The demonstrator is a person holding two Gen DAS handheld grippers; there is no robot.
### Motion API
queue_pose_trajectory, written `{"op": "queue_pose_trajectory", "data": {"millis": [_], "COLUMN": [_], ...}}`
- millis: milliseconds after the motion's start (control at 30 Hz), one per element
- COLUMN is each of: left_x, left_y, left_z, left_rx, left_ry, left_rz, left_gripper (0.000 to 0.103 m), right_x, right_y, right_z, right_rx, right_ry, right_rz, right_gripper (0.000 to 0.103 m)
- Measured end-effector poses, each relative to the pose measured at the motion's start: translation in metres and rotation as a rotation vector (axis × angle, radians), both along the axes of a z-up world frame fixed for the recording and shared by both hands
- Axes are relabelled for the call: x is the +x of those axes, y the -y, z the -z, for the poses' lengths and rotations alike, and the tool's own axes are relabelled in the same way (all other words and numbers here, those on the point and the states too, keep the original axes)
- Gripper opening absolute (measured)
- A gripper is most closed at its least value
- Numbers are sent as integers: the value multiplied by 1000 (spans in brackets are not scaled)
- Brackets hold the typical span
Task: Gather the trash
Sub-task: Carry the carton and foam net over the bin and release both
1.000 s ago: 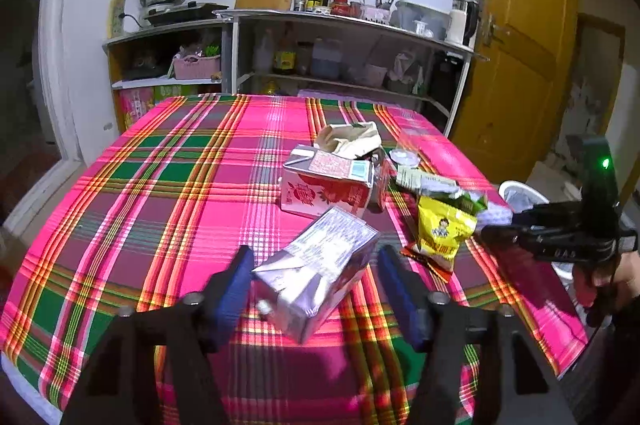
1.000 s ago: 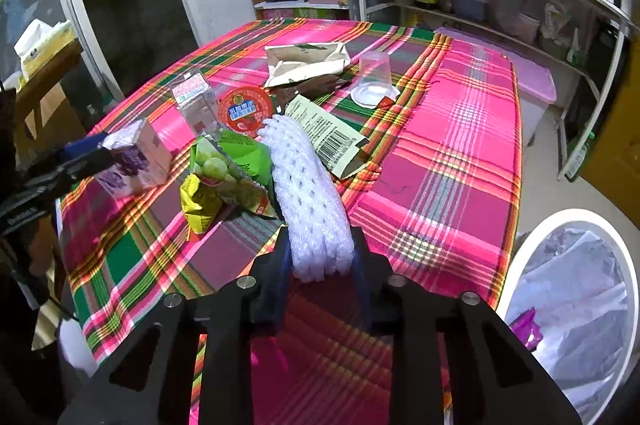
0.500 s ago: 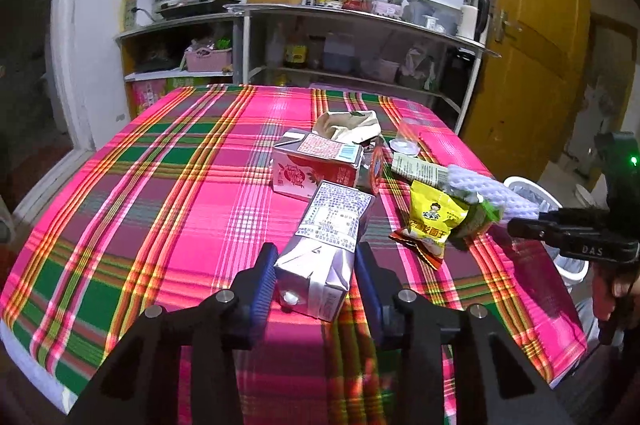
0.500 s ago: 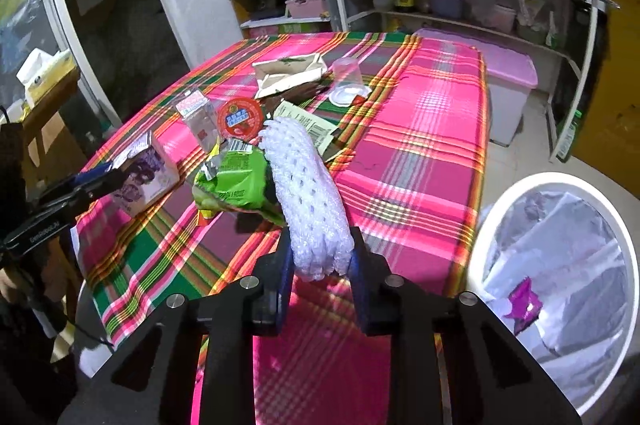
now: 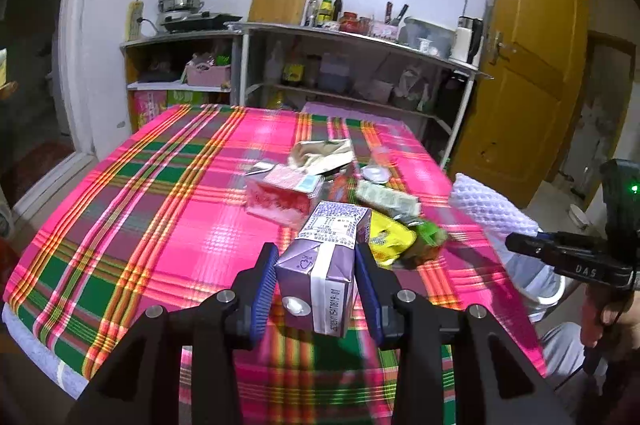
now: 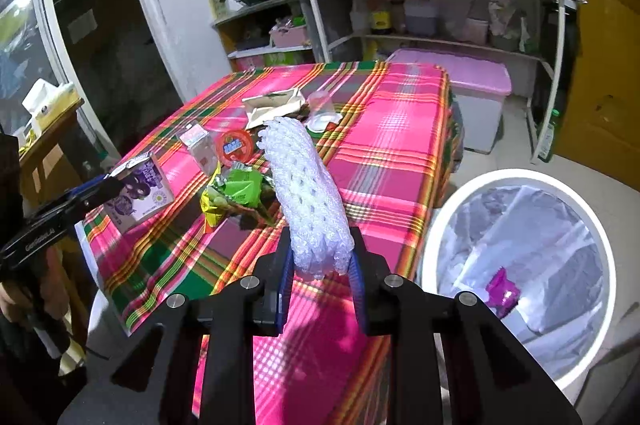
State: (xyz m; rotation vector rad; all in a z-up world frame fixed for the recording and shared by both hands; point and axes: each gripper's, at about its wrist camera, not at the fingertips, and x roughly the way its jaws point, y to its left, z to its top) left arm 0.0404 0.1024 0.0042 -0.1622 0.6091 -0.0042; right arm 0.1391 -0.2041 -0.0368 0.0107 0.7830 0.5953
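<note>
My left gripper is shut on a purple drink carton and holds it above the near edge of the plaid table. The carton also shows in the right wrist view. My right gripper is shut on a white foam net sleeve, lifted off the table near its right edge; the sleeve also shows in the left wrist view. A white trash bin with a clear liner and a magenta scrap stands on the floor beside the table.
On the table lie a red carton, a yellow and green snack bag, a red-lidded cup, a receipt, a torn beige bag and a clear cup. Shelves stand behind.
Both grippers have lifted their loads higher and pulled back. The foam sleeve came off the snack bag and moved toward the bin side. The carton is off the table.
</note>
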Motion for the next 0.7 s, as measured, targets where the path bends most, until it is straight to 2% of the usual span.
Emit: {"op": "queue_pose_trajectory", "data": {"millis": [300,700], "left_x": [7,27], "left_y": [46,109], "left_z": [-16,-15], "left_rx": [-10,-16], "left_ry": [23,7], "left_rz": [97,233], "left_gripper": [39,39], "right_x": [-18,-27], "right_y": [37,83], "right_z": [-10,-12], "right_rx": [25,33], "right_ry": [17,19], "right_rz": [69,177], "right_gripper": [26,26]}}
